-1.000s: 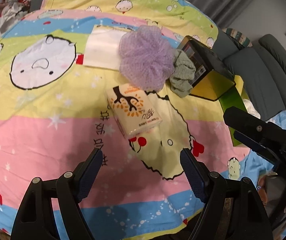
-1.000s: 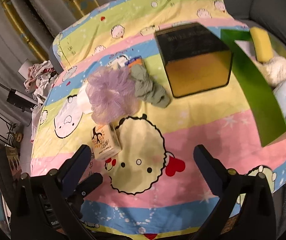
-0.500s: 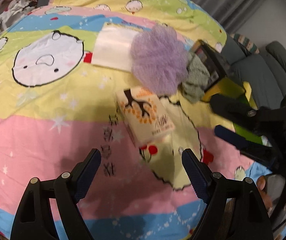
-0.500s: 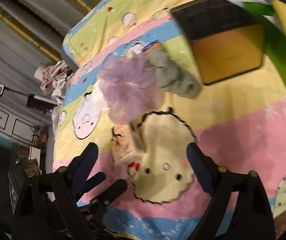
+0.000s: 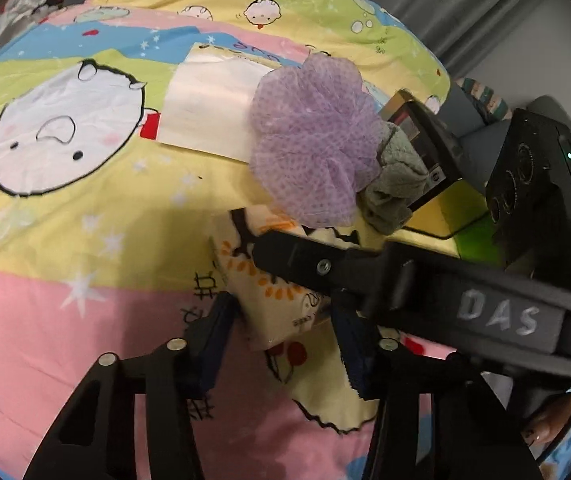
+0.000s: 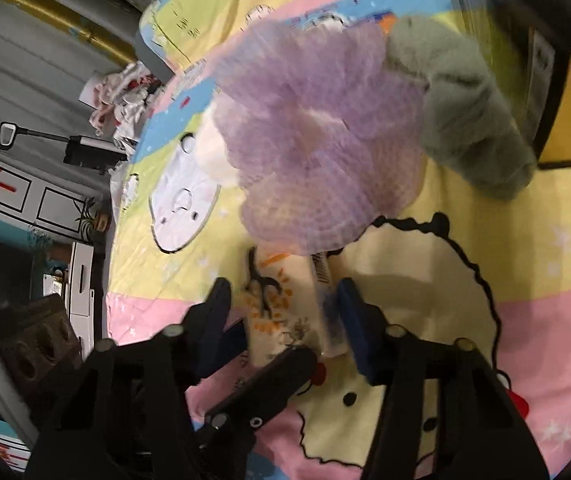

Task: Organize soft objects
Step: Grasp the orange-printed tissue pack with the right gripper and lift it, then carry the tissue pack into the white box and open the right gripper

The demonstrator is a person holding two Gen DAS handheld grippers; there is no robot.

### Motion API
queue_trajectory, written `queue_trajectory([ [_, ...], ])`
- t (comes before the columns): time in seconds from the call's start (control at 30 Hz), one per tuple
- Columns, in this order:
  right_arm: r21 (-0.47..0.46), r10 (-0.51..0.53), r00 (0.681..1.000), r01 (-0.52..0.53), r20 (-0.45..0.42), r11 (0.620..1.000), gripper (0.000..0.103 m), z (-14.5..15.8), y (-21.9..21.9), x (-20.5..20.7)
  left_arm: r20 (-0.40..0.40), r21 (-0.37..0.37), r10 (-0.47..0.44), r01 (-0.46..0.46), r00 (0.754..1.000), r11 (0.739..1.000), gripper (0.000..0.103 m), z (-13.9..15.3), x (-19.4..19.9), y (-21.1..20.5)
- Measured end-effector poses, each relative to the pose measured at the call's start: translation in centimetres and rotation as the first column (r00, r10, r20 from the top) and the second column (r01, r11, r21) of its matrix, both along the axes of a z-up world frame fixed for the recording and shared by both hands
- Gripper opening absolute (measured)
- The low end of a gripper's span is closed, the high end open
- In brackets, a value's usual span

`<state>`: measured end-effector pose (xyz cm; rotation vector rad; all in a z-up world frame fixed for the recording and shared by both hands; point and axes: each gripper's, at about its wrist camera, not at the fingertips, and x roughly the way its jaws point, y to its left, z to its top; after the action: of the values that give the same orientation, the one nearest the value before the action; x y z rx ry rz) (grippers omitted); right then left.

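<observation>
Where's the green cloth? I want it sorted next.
In the left wrist view, the green cloth lies right of centre, wedged between the purple pouf and the black box.

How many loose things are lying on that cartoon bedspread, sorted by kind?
Tissue packs: 1, the cream pack with both grippers' jaws around it
Bath poufs: 1, purple
Cloths: 1, grey-green
Flat pale sheets: 1
Black and yellow boxes: 1
Total: 5

Both wrists look down — close, shared tissue pack (image 5: 281, 304)
</observation>
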<state>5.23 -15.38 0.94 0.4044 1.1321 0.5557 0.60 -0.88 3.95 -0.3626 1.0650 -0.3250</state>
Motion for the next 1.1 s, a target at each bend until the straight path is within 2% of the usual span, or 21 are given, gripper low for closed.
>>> queue_trajectory([
  [0.03,-0.007,0.000,1.000,0.000,0.003,1.000,0.044,-0.2,0.0,-0.1,0.008,0.017,-0.002,0.001,1.000,1.000,0.045,0.1,0.0,-0.1],
  [0.1,0.004,-0.002,1.000,0.002,0.012,1.000,0.041,-0.1,-0.4,-0.3,0.021,0.031,-0.013,0.013,1.000,0.999,0.045,0.8,-0.1,-0.4],
  [0.17,0.029,-0.013,1.000,0.012,0.018,1.000,0.041,0.4,-1.0,-0.9,0.041,0.053,-0.034,0.032,0.999,0.998,0.045,1.5,-0.5,-1.0],
  [0.37,0.059,-0.066,0.992,0.060,0.111,0.996,0.042,3.3,-4.2,-3.3,0.134,0.083,-0.104,0.094,0.985,0.992,0.045,4.5,-2.1,-3.3],
  [0.5,0.101,-0.114,0.978,0.097,0.177,0.990,0.042,5.3,-6.6,-5.0,0.212,0.113,-0.158,0.137,0.964,0.984,0.045,7.2,-3.0,-5.6],
  [0.73,0.166,-0.247,0.928,0.207,0.280,0.964,0.043,8.5,-11.8,-7.5,0.326,0.140,-0.276,0.242,0.904,0.960,0.045,10.9,-3.6,-10.7],
  [0.83,0.190,-0.315,0.898,0.266,0.308,0.945,0.043,9.3,-14.8,-8.2,0.370,0.137,-0.329,0.299,0.869,0.944,0.045,11.8,-3.5,-13.6],
  [1.1,0.259,-0.505,0.802,0.439,0.319,0.860,0.043,10.2,-23.1,-7.9,0.406,0.105,-0.445,0.442,0.798,0.891,0.045,12.8,-0.5,-21.3],
])
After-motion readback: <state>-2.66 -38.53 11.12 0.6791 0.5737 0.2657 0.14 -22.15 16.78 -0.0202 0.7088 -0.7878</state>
